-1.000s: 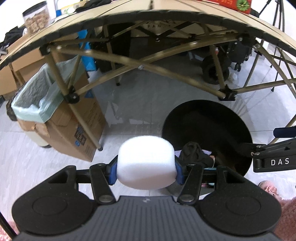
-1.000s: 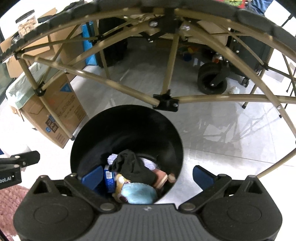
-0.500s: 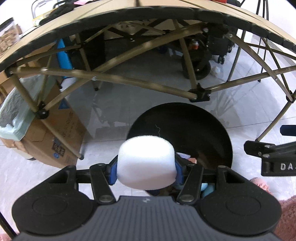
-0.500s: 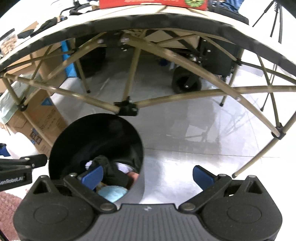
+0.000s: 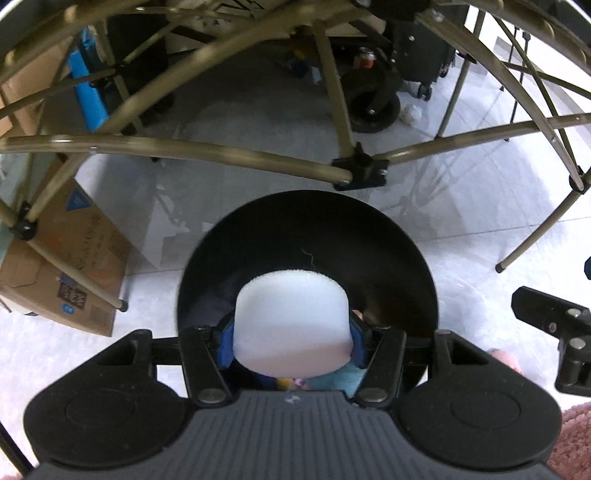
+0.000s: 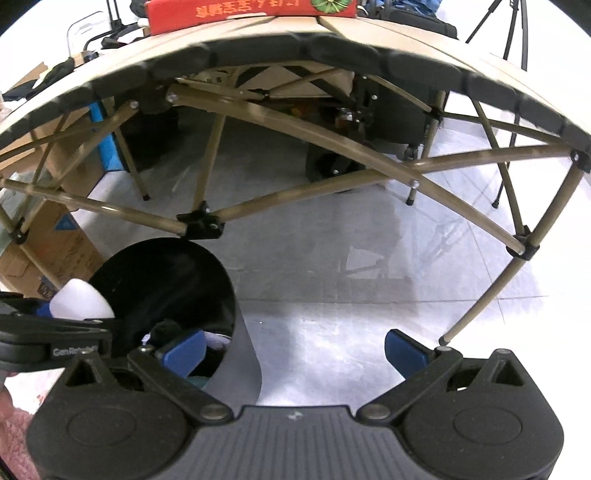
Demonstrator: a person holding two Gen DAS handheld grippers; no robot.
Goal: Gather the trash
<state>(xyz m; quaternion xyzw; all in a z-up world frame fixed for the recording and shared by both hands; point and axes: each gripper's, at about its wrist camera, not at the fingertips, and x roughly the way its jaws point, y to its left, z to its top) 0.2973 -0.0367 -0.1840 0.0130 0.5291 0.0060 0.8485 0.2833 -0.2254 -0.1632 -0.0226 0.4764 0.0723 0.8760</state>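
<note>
Both jaws differ: left gripper (image 5: pixel 293 341) clamps white sponge (image 5: pixel 291 321), right gripper (image 6: pixel 293 350) spread empty

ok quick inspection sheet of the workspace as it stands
surface: glossy pale tiled floor, folding table frame overhead
job's things: white foam block over the black round bin; bin already holds trash
clutter: cardboard box, white wad by a caster wheel
grippers: left gripper shut on the foam block; right gripper open, empty
cables: nothing seen
surroundings: red box on the tabletop, tripod
</note>
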